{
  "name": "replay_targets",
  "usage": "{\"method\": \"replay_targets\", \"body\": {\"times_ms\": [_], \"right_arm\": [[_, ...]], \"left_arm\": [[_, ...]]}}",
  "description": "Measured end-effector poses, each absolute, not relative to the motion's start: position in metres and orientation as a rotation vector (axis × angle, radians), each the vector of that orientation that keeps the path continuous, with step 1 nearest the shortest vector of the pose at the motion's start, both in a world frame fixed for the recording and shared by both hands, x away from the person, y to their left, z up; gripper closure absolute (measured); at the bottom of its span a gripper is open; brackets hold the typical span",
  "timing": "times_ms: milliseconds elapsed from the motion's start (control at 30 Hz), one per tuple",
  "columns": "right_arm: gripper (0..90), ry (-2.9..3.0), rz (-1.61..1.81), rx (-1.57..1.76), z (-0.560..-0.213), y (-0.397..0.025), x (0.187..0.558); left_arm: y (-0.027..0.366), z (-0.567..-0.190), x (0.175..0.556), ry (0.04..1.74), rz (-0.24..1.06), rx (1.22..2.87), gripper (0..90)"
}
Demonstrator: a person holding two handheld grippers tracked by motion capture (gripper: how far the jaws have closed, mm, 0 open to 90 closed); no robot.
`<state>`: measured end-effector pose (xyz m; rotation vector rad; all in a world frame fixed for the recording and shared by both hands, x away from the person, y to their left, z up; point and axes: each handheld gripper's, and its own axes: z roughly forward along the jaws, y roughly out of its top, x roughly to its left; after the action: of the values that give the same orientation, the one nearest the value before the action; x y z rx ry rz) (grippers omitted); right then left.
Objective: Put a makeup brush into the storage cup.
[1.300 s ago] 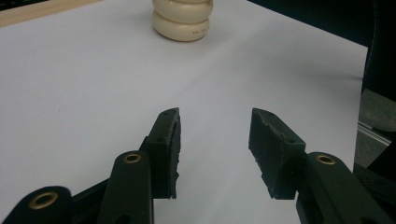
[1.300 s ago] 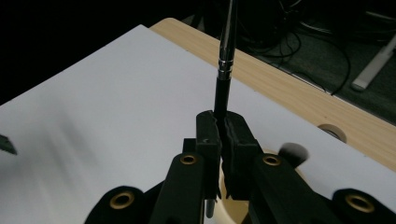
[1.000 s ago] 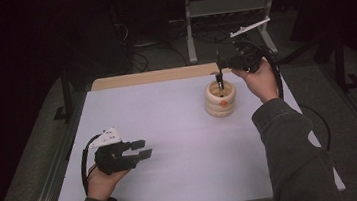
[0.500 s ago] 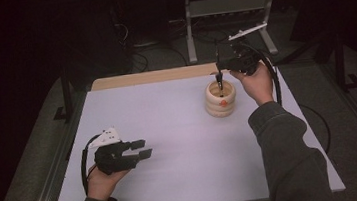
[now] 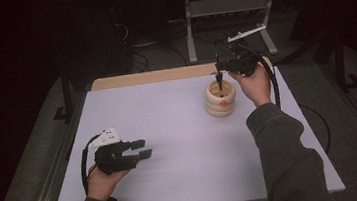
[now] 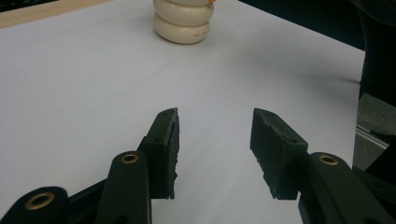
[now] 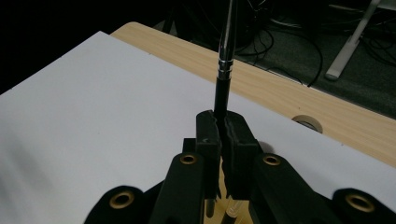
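Up at the far side of the white surface (image 5: 179,130), the right gripper (image 5: 220,78) hangs directly over the cream ringed holder (image 5: 220,98), its jaws pinched tight on a black pen (image 7: 221,95) that points down into the holder's mouth. Well short of the holder, toward the near left corner, the left gripper (image 5: 140,151) rests low with its jaws spread wide, holding nothing.
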<state>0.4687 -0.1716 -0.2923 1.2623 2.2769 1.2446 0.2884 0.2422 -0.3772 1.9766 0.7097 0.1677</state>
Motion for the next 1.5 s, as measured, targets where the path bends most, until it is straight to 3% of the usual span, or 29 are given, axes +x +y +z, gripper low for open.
{"method": "replay_targets", "body": {"times_ms": [1500], "right_arm": [[84.1,2.300,1.214,1.300,-0.334,-0.155,0.470]], "left_arm": [[0.244,-0.377,0.289,0.718,0.173,1.956,49.1]]}}
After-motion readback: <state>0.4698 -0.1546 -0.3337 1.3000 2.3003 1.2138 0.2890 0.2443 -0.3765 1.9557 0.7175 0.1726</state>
